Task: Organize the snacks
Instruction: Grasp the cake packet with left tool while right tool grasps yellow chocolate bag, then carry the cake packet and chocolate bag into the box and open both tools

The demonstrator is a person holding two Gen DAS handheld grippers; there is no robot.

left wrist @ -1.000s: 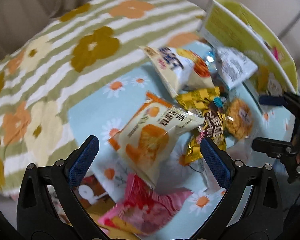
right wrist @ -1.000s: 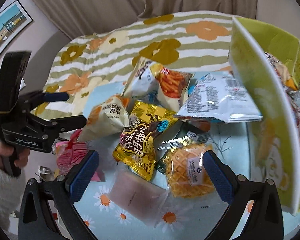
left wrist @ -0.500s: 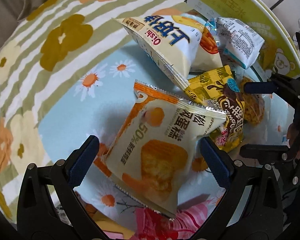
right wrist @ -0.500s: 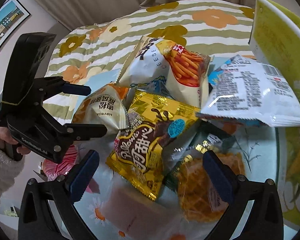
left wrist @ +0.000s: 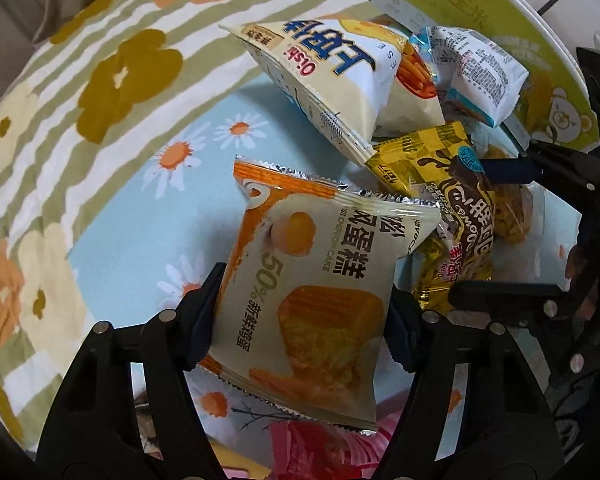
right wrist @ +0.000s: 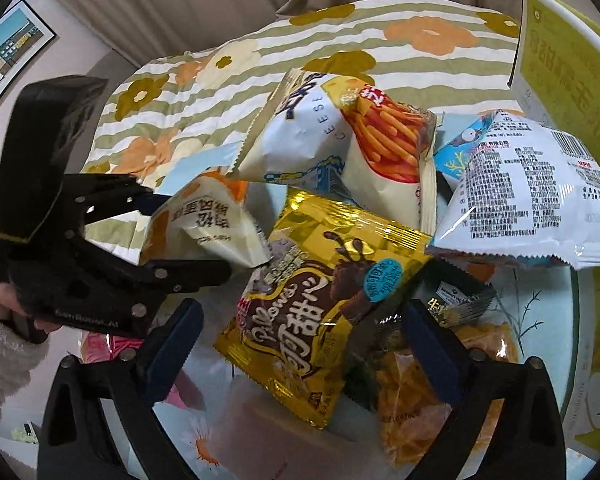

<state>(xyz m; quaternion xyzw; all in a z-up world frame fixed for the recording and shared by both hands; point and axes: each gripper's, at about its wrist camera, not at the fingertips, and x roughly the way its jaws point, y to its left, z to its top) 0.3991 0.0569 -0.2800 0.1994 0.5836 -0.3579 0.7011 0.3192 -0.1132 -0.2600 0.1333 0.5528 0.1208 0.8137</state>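
A cream and orange chiffon cake packet (left wrist: pixel 320 280) lies on the pale blue daisy cloth (left wrist: pixel 140 220). My left gripper (left wrist: pixel 304 316) points steeply down over it, jaws closing, both pads pressing the packet's sides. The right wrist view shows the same packet (right wrist: pixel 204 220) between the left gripper's (right wrist: pixel 188 236) fingers. My right gripper (right wrist: pixel 300 344) stands wide, jaws closing slightly, with a gold chocolate snack packet (right wrist: pixel 320 304) between the pads but untouched. The gold packet (left wrist: pixel 456 216) overlaps the cake packet's right corner.
A white and blue cheese-stick bag (right wrist: pixel 340 148), a white printed packet (right wrist: pixel 532 192) and a waffle packet (right wrist: pixel 412 392) crowd the pile. A yellow-green box (right wrist: pixel 560 60) stands at the right. A pink packet (left wrist: pixel 320 452) lies below the cake. Striped floral bedding (left wrist: pixel 80 80) lies behind.
My left gripper came down over the cake packet and its jaws narrowed onto its sides. My right gripper sank toward the gold packet, which now sits between its pads.
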